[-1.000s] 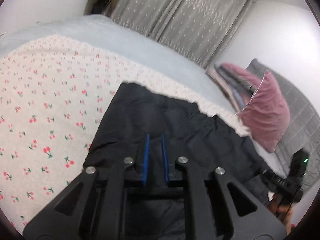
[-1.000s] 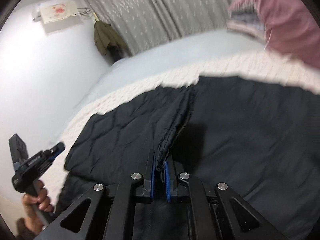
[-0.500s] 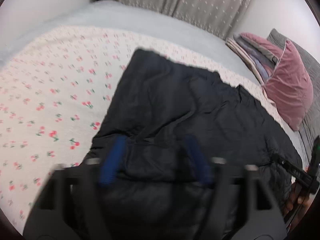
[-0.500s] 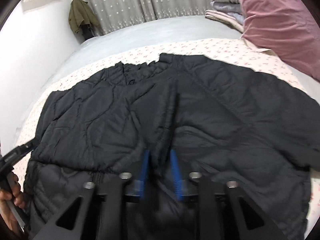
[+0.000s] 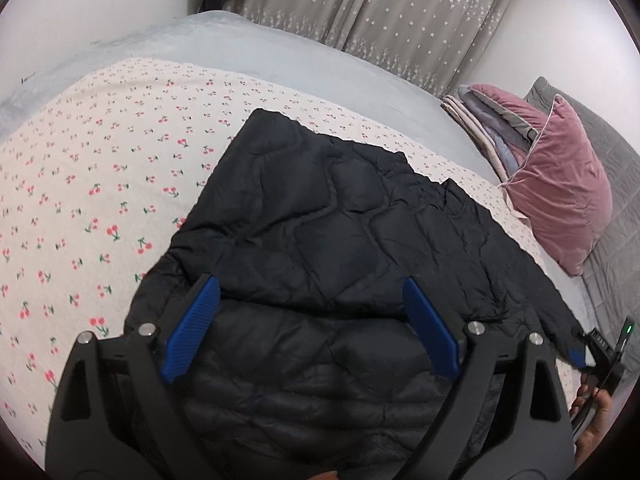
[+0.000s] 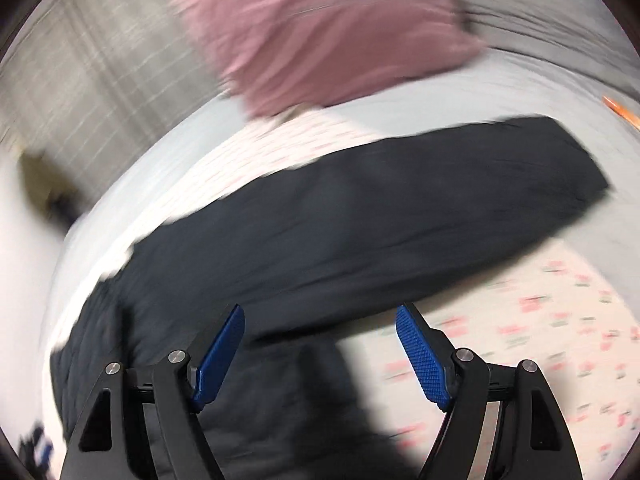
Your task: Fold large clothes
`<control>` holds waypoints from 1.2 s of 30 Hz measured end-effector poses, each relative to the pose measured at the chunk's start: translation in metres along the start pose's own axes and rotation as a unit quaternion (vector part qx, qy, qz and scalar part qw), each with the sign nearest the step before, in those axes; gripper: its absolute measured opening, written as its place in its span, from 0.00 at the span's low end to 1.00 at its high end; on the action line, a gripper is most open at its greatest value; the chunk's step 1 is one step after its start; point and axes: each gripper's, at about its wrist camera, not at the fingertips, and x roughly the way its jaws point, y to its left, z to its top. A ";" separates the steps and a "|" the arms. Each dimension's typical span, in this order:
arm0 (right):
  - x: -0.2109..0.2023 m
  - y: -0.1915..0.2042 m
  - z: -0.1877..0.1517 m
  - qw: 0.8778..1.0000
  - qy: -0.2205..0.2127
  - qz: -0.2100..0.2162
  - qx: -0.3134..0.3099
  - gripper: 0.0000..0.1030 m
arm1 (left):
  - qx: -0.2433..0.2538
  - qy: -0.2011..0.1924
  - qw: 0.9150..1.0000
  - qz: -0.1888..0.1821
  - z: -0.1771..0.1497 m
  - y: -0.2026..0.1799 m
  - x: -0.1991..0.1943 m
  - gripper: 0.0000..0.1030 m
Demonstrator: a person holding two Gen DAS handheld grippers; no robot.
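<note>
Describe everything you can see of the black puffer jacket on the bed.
The black puffer jacket is dark, quilted and slightly shiny, with wrinkled padded panels. It lies flat on the cherry-print sheet, with one quilted part folded over the body so its edge crosses the middle. One sleeve stretches out straight in the blurred right wrist view. The pink pillow sits beyond it, apart. Both the left tongs and right tongs are open above it, gripping nothing.

Cherry-print bed (image 5: 100, 184), star curtains (image 5: 400, 20), white walls (image 5: 100, 12)
</note>
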 end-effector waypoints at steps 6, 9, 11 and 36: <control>0.002 -0.097 0.027 0.992 -0.017 -0.057 0.108 0.77 | 0.006 -0.009 1.000 0.009 -0.003 -0.002 0.000 0.90; 0.010 -0.127 0.036 0.988 -0.015 -0.081 0.130 0.77 | 0.013 -0.005 1.000 0.012 -0.005 -0.005 0.003 0.90; 0.014 -0.139 0.038 0.986 -0.018 -0.083 0.140 0.77 | 0.018 -0.004 1.000 0.013 -0.006 -0.007 0.004 0.90; -0.074 0.005 0.052 0.973 -0.222 0.051 -0.026 0.05 | 0.038 0.000 0.999 0.002 -0.008 -0.019 0.003 0.90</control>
